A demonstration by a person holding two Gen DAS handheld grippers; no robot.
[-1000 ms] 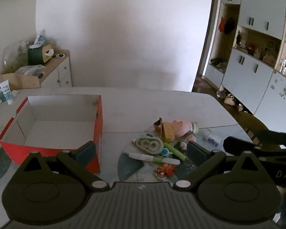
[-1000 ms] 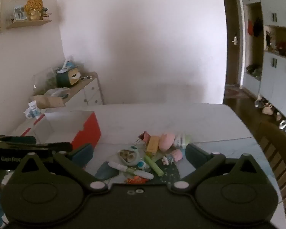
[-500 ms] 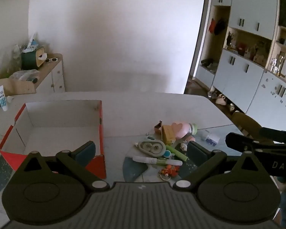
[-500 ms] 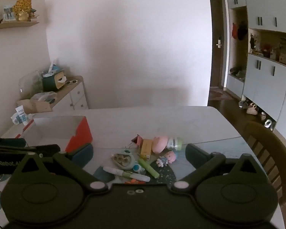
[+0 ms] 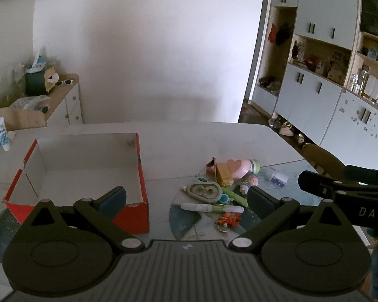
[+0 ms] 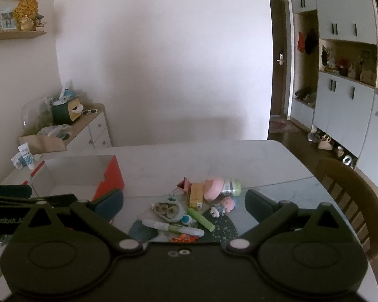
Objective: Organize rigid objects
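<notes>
A pile of small objects lies on the table: a white marker, a green marker, a grey oval gadget, a yellow box, a pink bottle, a small doll and an orange trinket. An open red box with a white inside stands to the left. My left gripper and right gripper are both open and empty, hovering short of the pile.
A white table holds everything. A wooden chair stands at its right. A sideboard with clutter is at the back left, with a tube on the table nearby. Cabinets line the right wall.
Both cameras have tilted and shifted a little; the box and pile sit slightly lower and more centred. No object has moved, and both grippers stay open.
</notes>
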